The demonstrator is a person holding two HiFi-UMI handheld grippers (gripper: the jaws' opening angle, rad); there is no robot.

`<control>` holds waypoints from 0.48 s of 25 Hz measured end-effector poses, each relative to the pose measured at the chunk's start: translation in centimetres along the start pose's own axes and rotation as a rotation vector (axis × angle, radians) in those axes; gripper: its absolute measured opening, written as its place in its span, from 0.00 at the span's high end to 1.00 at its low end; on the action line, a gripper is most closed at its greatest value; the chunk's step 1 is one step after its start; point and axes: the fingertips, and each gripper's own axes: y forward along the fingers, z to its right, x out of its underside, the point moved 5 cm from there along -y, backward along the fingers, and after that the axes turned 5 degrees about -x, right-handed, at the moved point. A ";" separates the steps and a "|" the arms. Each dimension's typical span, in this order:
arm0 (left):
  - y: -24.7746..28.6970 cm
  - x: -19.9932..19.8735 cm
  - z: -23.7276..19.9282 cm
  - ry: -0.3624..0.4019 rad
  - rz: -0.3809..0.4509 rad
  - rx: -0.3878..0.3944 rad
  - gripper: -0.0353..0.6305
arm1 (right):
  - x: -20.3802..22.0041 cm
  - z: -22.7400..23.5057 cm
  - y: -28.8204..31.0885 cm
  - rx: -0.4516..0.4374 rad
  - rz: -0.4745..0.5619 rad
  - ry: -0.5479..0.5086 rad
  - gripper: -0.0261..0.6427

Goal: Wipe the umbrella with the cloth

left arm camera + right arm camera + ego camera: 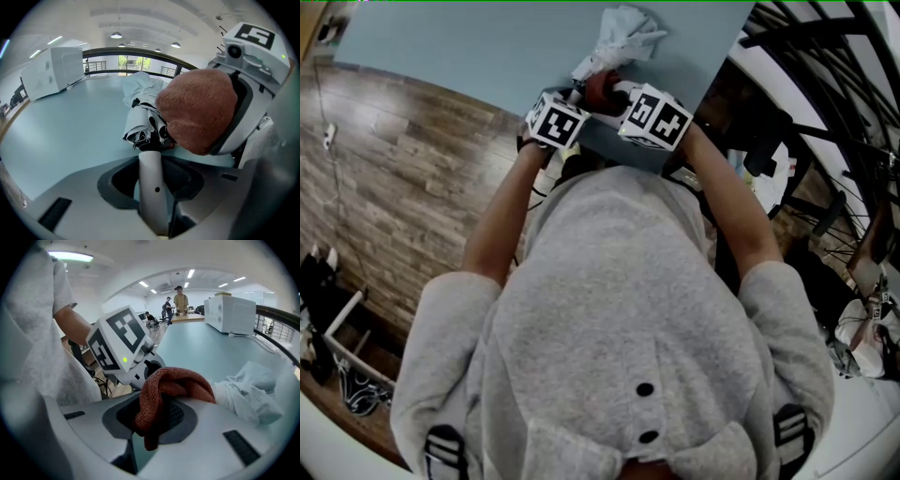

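A folded white umbrella [619, 37] lies on the light blue table [469, 47] near its front edge. My left gripper [575, 97] is shut on the umbrella's white handle [151, 187], which stands straight between the jaws; the bunched canopy [140, 105] extends beyond it. My right gripper [614, 91] is shut on a reddish-brown cloth [168, 385]. The cloth [199, 110] hangs over the canopy right by the handle end; whether it touches the fabric is hidden. In the right gripper view the umbrella [248, 390] lies to the right and the left gripper's marker cube [119, 345] sits just behind the cloth.
A white box-shaped appliance [54, 70] stands at the table's far side. A dark railing [140, 54] runs beyond the table. Wood floor [384, 169] lies to the left, and dark frames and cables [825, 112] to the right. People [180, 298] stand far off.
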 end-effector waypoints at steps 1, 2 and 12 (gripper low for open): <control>0.0 0.0 0.0 0.000 0.001 0.001 0.71 | -0.3 -0.3 -0.2 -0.031 0.009 -0.009 0.84; -0.1 0.0 0.1 0.000 0.001 0.001 0.71 | -0.6 -0.5 -0.4 -0.063 0.017 -0.013 0.84; 0.3 -0.2 0.3 -0.002 0.001 0.003 0.71 | -1.0 1.2 -1.9 -0.195 0.109 0.064 0.84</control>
